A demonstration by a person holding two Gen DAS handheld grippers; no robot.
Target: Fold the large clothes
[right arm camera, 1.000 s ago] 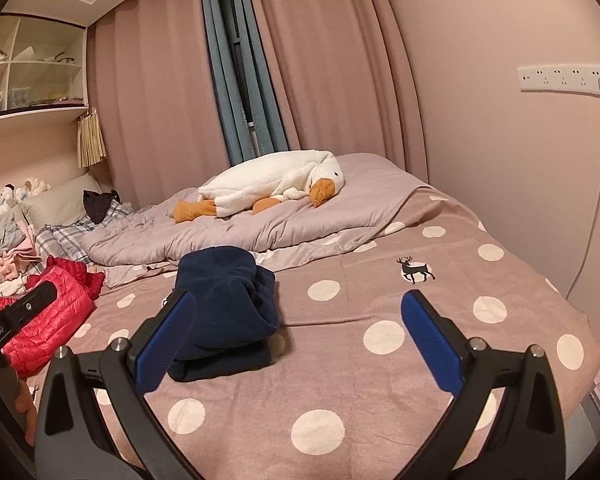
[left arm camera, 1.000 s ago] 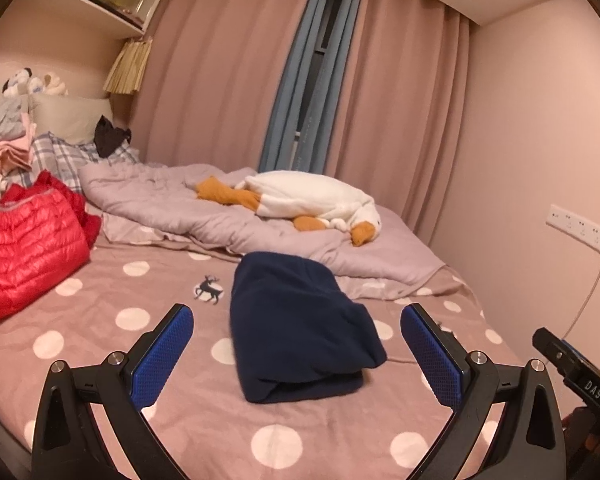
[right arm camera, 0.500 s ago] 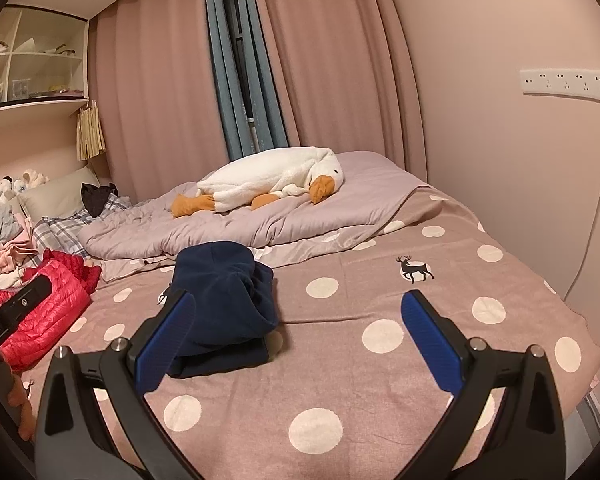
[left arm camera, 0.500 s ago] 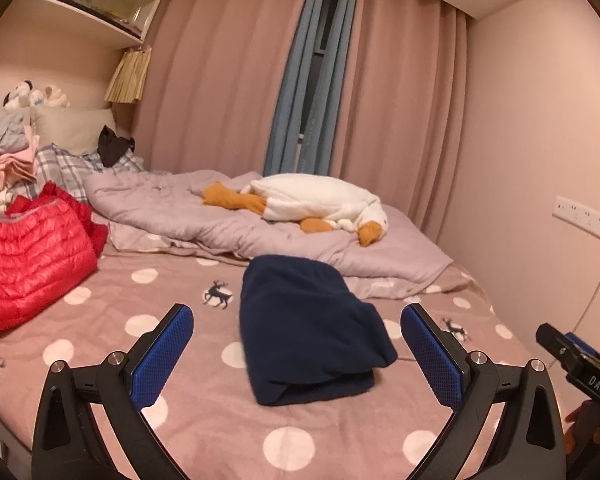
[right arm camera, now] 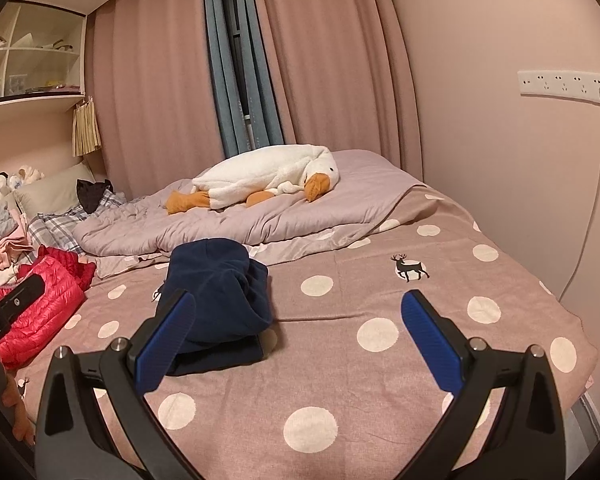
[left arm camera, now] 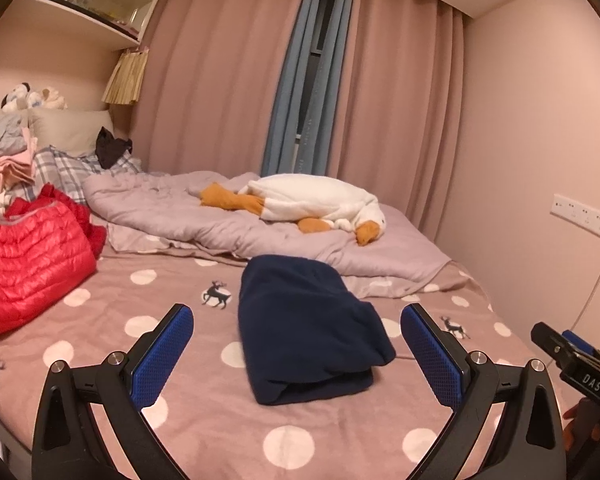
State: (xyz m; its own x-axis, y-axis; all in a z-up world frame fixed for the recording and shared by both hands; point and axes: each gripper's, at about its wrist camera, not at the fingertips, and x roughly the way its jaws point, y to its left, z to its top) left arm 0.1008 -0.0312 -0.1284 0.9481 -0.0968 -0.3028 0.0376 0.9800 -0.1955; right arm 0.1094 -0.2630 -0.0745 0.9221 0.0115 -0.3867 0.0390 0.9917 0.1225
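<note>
Both my grippers spread wide, holding nothing. Left gripper frames the navy garment at frame center; it's already folded into a compact bundle on the polka-dot bedspread, no contact. Right gripper sits off to the garment's right, left pad overlapping it in view only. Looks like this piece is done, so I'm hanging back clear of it. Red down jacket at left edge lies crumpled, likely next. Plush goose on the duvet behind, well apart.
</note>
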